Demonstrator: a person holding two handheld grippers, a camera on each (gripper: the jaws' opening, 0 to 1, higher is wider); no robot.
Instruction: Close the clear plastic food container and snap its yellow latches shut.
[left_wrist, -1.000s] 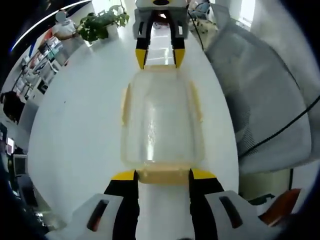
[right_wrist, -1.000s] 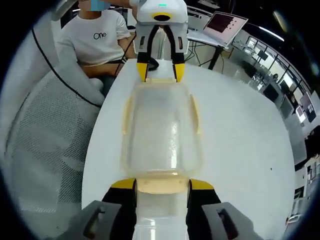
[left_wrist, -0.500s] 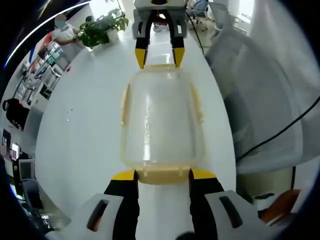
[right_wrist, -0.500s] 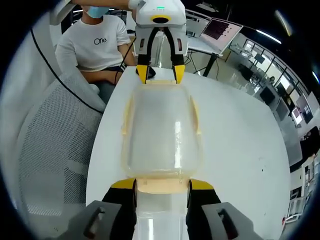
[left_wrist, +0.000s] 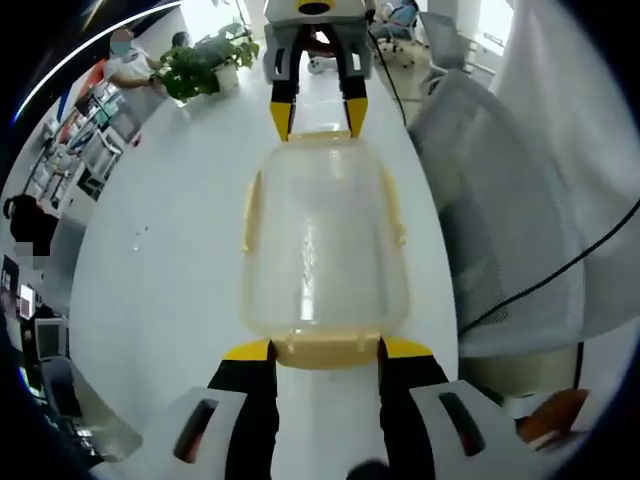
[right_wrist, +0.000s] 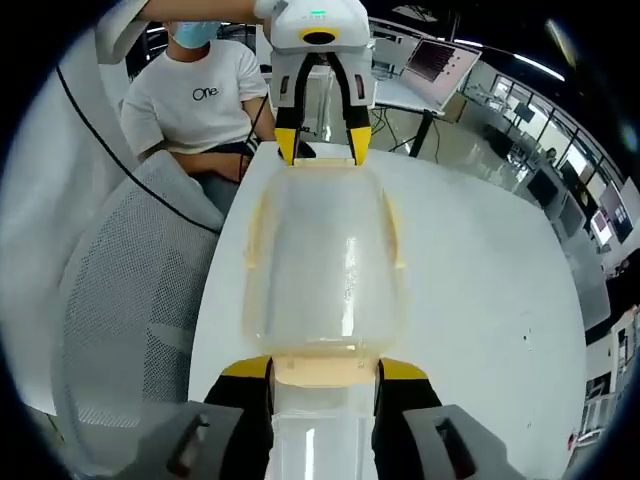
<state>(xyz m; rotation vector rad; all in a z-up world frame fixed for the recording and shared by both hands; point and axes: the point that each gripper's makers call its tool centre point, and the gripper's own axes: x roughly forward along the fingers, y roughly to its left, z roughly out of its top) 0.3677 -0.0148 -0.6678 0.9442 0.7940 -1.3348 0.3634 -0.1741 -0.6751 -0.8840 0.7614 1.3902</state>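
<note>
1. The left gripper (left_wrist: 324, 352) shows at the bottom centre of the left gripper view, its two yellow-tipped fingers (left_wrist: 247, 352) set either side of the near end latch (left_wrist: 326, 350). The jaws flank the latch closely, but whether they press it I cannot tell.
2. The right gripper (right_wrist: 322, 371) sits the same way at the bottom centre of the right gripper view, fingers (right_wrist: 246, 368) bracketing its own end latch (right_wrist: 326, 370). Again I cannot tell whether the grip is clenched on it.
3. Each gripper also appears at the top centre of the other's view, tips at the far end of the box.
4. The clear plastic food container (left_wrist: 324, 238) fills the centre of the left gripper view, held lengthwise between the two grippers above the white table (left_wrist: 165, 250). Whether it rests on the table or is lifted is not clear.
5. Progress, as a judgement: the lid looks seated on the base, so closing seems done. The side latches (left_wrist: 250, 208) at left and right of the box look folded down against its walls. The two end latches are what the grippers now attend to; whether they have snapped is not visible.
6. Counts: one container, four yellow latches (two side, two end), two grippers.
7. Around it, left to right in the right gripper view: a mesh chair (right_wrist: 135, 300) at lower left, a seated person (right_wrist: 205, 90) in a white shirt at upper left, and a laptop (right_wrist: 440, 60) at upper right.
</note>
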